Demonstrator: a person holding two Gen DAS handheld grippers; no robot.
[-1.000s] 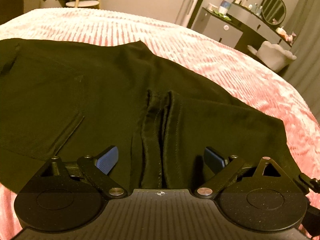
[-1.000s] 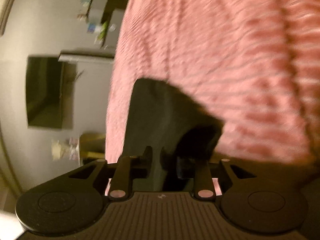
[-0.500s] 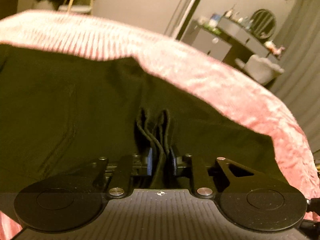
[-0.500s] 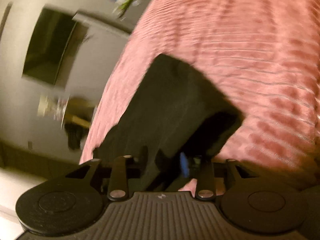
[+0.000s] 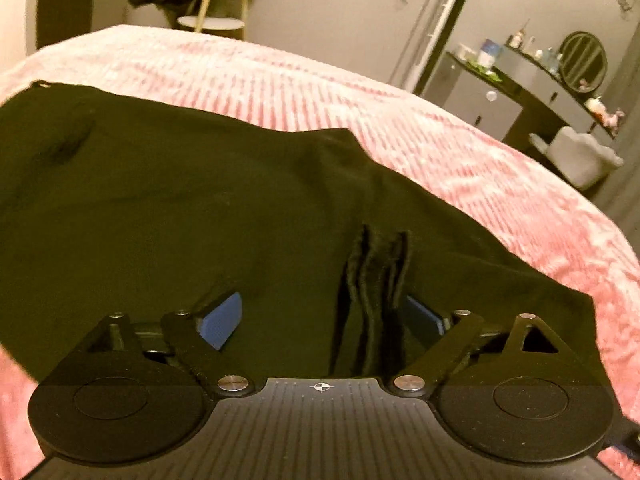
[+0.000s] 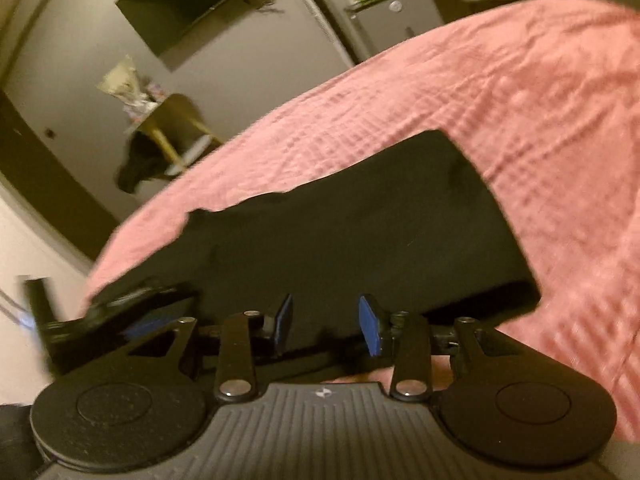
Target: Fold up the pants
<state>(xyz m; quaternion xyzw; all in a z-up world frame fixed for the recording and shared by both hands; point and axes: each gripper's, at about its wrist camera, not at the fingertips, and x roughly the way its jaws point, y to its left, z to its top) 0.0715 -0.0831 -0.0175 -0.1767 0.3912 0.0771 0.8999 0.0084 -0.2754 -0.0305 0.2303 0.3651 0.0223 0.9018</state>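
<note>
a: we are over a bed with a ribbed pink cover, in a dim room with pale walls; the black pants lie flat on that cover

b: from the left wrist we get a dark vanity with a round mirror and a pale stool at the far right, and a small round side table with dark cloth draped above it

a: the right wrist gives us what the left does not: a dark flat screen on the wall, and the pants as a long slab running from lower left to upper right, its squared end toward the upper right

b: our left tool is spreading, its blue pads wide apart and pressing nothing, with bunched upright folds of the pants standing between them, nearer the right pad

a: our right tool is drawing narrower, pads apart with a clear gap; dark cloth sits behind them, but we cannot tell whether any lies in the gap

b: at the left edge of that view we also see the other tool, blurred
</note>
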